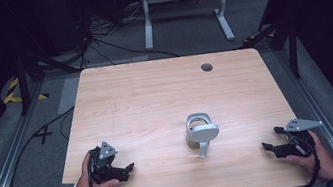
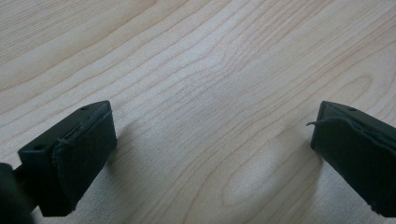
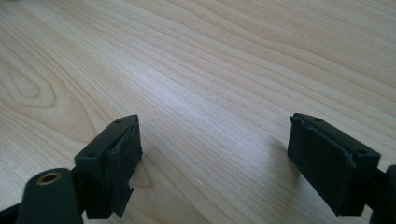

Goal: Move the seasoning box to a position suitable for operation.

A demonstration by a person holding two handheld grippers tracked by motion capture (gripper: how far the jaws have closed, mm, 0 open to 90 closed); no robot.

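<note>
**Between two idle tongs, a grey device waits**

Near the front middle of the pale wooden bench (image 1: 154,95) sits a silver-grey metal device with a rounded loop top and a short handle (image 1: 201,135) pointing toward the person, well apart from either hand. The left tongs (image 1: 128,169) rest low at the front left, the right tongs (image 1: 267,147) at the front right, both aimed inward at the device. Each pair stands released, with bare wood grain between the pads (image 2: 84,154) and (image 3: 119,163). Judging by this symmetry, both hands are parked clear so either could reach in.
</note>
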